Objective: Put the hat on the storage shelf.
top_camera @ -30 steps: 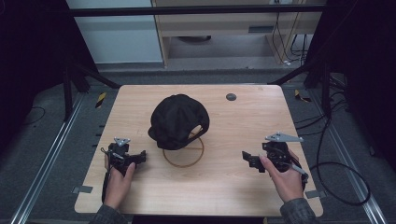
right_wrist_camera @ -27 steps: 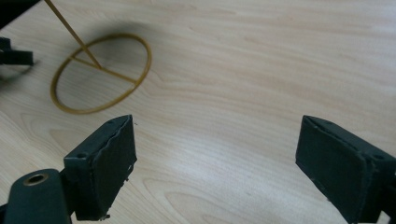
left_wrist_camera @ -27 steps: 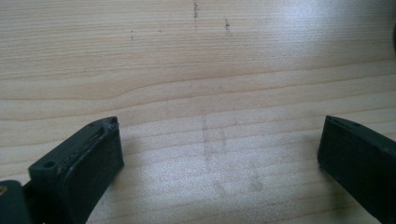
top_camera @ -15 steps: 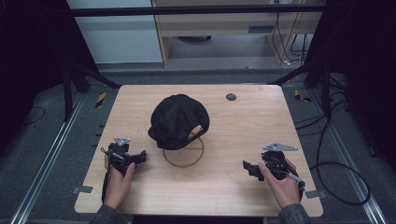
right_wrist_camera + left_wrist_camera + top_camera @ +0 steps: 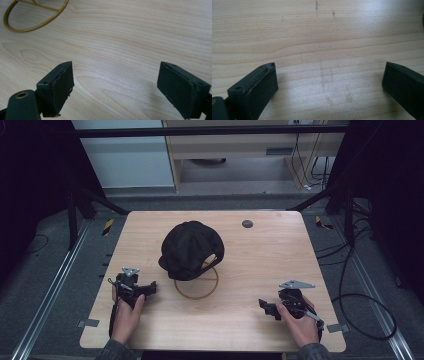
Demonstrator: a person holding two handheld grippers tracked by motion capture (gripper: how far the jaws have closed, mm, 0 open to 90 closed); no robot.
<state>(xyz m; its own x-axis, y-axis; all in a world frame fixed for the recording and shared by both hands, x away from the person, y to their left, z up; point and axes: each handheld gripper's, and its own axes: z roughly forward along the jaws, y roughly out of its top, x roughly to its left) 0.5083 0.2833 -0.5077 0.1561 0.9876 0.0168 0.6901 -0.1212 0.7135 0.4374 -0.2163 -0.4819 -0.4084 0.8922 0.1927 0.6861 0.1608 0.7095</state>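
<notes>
We see a black fabric baseball cap point(image 5: 191, 249) perched on a thin gold wire stand with a ring base point(image 5: 196, 282), near the middle of the pale wooden surface point(image 5: 270, 260). Left hand-held gripper point(image 5: 145, 289) rests near the front left edge, jaws spread over bare wood, well apart from the cap. Right hand-held gripper point(image 5: 265, 307) sits low at front right, jaws likewise spread, the stand's ring beyond them.

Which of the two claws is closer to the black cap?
The left claw. It sits just beside the gold wire stand under the black cap, while the right claw is farther off toward the table's near right corner.
</notes>
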